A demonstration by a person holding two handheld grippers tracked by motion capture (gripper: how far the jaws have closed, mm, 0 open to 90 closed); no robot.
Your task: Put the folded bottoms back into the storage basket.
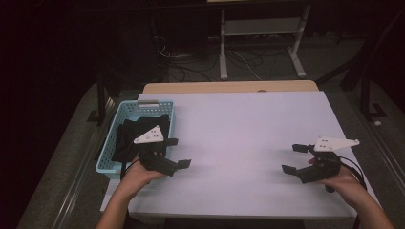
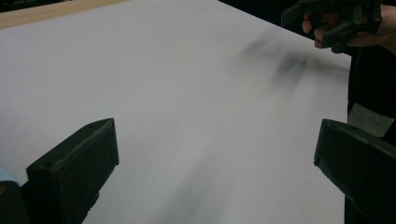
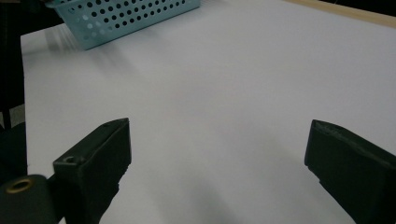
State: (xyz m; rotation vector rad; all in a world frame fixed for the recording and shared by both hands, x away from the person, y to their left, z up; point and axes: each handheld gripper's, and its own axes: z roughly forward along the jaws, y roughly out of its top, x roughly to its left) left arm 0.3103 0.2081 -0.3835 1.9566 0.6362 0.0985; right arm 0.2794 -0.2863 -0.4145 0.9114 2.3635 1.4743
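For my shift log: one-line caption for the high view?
Two open hand-held grippers, left and right, over a white table; blue basket holds dark cloth.

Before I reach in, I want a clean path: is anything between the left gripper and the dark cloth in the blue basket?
Nothing visible. The left gripper hangs open beside the blue basket, and the dark cloth lies uncovered inside; the near rim is the one thing to clear.

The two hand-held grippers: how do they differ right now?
The left hand-held gripper is beside the blue basket of dark cloth; the right hand-held gripper is near the table's far side, away from it. The left points right, the right points left. Both are open, empty and carry a white plate.
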